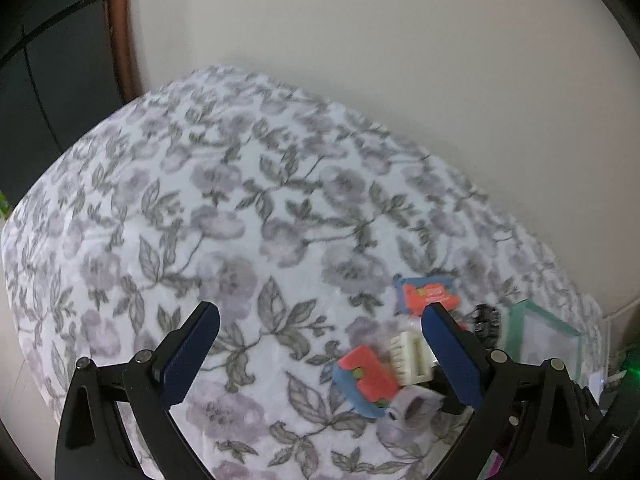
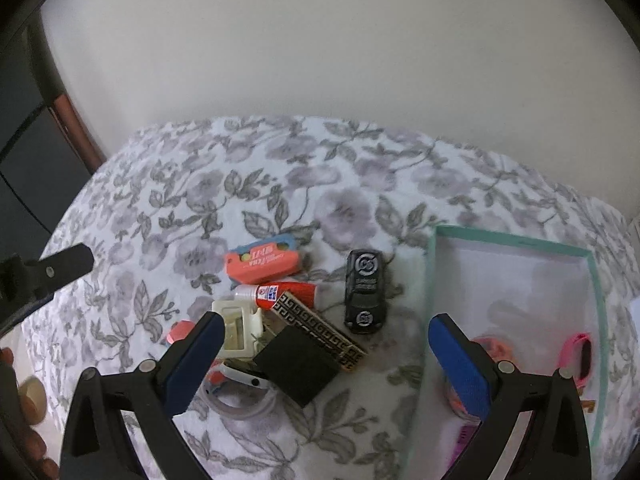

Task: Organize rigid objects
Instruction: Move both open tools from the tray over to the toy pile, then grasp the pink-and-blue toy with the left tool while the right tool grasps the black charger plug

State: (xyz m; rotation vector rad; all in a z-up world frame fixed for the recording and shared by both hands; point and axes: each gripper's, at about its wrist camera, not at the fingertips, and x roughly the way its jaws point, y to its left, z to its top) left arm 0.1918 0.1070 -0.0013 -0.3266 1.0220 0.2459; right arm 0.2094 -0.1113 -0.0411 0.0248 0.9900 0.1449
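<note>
A heap of small rigid items lies on the flowered cloth (image 2: 280, 184): a red-and-blue eraser (image 2: 262, 262), a red glue tube (image 2: 280, 294), a cream plastic piece (image 2: 236, 328), a black box with a gold-patterned edge (image 2: 308, 356) and a black toy car (image 2: 364, 292). A teal-rimmed white box (image 2: 512, 240) on the right holds pink items (image 2: 582, 356). My right gripper (image 2: 326, 346) hangs open above the heap. My left gripper (image 1: 320, 336) is open too, with an eraser (image 1: 368, 380) and the cream piece (image 1: 412, 356) near its right finger.
A pale wall rises behind the cloth-covered surface. Dark furniture (image 1: 48, 60) with a brown edge stands at the far left. A white ring-shaped band (image 2: 240, 396) lies at the heap's near side. A person's hand (image 2: 16, 400) shows at the lower left of the right wrist view.
</note>
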